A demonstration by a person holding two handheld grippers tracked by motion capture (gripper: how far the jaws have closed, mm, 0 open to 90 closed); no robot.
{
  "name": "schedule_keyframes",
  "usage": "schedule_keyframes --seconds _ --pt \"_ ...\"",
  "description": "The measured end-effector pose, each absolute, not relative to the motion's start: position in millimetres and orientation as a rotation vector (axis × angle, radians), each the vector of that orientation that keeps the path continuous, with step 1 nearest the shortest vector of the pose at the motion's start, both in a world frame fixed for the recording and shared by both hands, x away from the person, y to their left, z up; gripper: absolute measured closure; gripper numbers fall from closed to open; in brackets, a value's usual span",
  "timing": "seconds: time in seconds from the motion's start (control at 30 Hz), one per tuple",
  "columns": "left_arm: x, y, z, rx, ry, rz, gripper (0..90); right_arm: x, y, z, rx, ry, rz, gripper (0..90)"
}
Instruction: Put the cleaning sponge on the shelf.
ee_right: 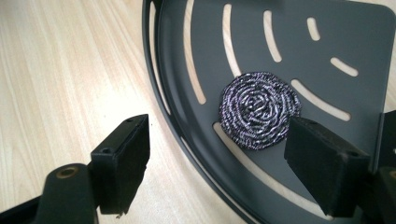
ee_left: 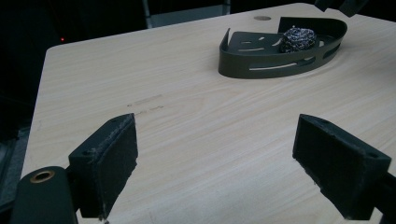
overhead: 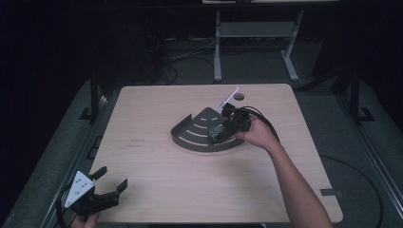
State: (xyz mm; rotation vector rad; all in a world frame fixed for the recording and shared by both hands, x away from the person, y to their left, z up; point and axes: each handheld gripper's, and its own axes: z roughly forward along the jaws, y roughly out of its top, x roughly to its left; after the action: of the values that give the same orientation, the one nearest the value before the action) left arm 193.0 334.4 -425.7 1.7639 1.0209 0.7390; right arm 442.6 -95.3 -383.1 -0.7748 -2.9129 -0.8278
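A: Two jaws on my right gripper [ee_right: 217, 163] stand wide apart, nothing between them. Scourer [ee_right: 259, 110] lies flat in the tray [ee_right: 359, 37], near its curved wall, just ahead of my right-hand jaw.

B: So grab or let go?

A: Can't tell which, tbh. If grabbing: shift the gripper toward the tray's middle so the scourer sits between both jaws, not off to one side, then come down straight and close gently. It's springy wire, so I'd guess it'll squash a bit and could snag.

B: What's in the way?

A: Tray wall, mostly. One jaw hangs outside the rim over the table [ee_right: 60, 70], the other inside. Drop as-is and I'd straddle the wall and maybe shove the tray. Both jaws need to be inside first.

B: Other hand?

A: Left gripper [overhead: 110, 182] is spread wide too, empty, at the near left corner of the table, well apart from the tray. No clash.

B: Anything else around?

A: White stick-like thing [overhead: 228, 99] just beyond the tray, by a small round hole [overhead: 238, 96] in the table. Too blurry to name. Not in my path.
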Motion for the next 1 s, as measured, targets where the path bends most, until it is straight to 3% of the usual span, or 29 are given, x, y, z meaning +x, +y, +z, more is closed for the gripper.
schedule_keyframes --seconds 1.0 --pt "192.6 333.5 -425.9 1.770 1.021 0.739 13.3 411.6 -123.2 -380.9 -0.764 -2.919 -0.860 22.0"
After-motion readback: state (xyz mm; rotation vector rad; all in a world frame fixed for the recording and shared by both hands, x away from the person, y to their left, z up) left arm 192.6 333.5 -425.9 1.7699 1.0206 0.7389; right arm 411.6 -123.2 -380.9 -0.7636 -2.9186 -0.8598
